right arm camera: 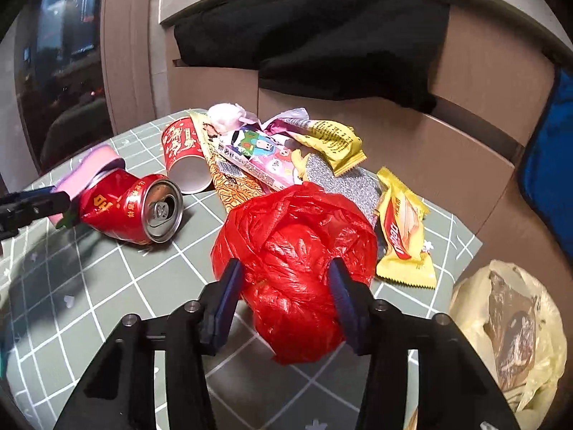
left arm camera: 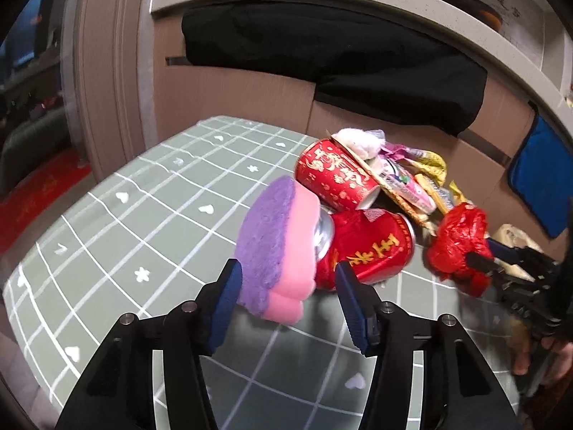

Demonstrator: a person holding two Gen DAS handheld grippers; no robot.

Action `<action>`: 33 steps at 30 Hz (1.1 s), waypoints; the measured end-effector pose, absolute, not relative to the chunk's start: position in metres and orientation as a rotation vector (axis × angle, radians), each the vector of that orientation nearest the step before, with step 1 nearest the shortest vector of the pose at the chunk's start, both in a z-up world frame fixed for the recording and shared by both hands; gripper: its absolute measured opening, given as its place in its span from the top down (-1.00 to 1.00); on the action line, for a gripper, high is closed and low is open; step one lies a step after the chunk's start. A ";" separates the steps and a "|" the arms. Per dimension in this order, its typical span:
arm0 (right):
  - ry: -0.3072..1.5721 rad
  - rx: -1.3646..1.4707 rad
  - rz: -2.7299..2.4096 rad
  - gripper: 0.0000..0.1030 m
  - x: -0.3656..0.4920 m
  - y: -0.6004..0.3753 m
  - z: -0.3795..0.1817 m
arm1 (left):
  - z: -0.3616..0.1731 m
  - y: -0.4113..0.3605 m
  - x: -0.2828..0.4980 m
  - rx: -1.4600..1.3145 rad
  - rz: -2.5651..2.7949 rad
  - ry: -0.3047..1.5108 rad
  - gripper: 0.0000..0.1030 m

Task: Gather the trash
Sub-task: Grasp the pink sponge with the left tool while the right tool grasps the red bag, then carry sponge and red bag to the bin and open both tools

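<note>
A pink and purple sponge (left arm camera: 272, 243) stands on edge against a dented red can (left arm camera: 372, 251) on the green checked tablecloth (left arm camera: 125, 222). My left gripper (left arm camera: 288, 279) is open around the sponge: its left pad is at the sponge and its right pad stands clear of it, in front of the can. In the right wrist view, my right gripper (right arm camera: 285, 279) is shut on a crumpled red plastic bag (right arm camera: 297, 236), which bulges around both pads. The same grip on the red bag (left arm camera: 458, 240) shows at the right of the left wrist view.
Behind the can lie a red paper cup (right arm camera: 182, 154), a heap of snack wrappers (right arm camera: 258, 157) and a yellow wafer wrapper (right arm camera: 404, 236). A pale yellow plastic bag (right arm camera: 508, 322) hangs beside the table's right edge. A brown cabinet draped with black cloth (left arm camera: 358, 57) stands close behind.
</note>
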State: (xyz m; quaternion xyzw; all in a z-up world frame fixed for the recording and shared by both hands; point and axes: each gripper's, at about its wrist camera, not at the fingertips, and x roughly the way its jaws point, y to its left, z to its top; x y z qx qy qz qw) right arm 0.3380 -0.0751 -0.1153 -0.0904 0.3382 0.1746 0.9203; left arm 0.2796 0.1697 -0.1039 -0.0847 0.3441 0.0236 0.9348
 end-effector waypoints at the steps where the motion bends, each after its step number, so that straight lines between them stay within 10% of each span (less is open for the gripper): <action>1: 0.694 -0.176 0.351 0.33 0.337 -0.077 -0.114 | -0.105 0.169 0.282 -0.154 0.067 0.707 -0.06; 19: 0.635 -0.028 0.465 0.50 0.302 -0.104 -0.056 | -0.063 0.168 0.277 -0.158 0.113 0.620 0.33; 33: 0.453 0.068 0.296 0.50 0.269 -0.218 0.008 | 0.027 0.022 0.281 -0.143 -0.209 0.474 0.34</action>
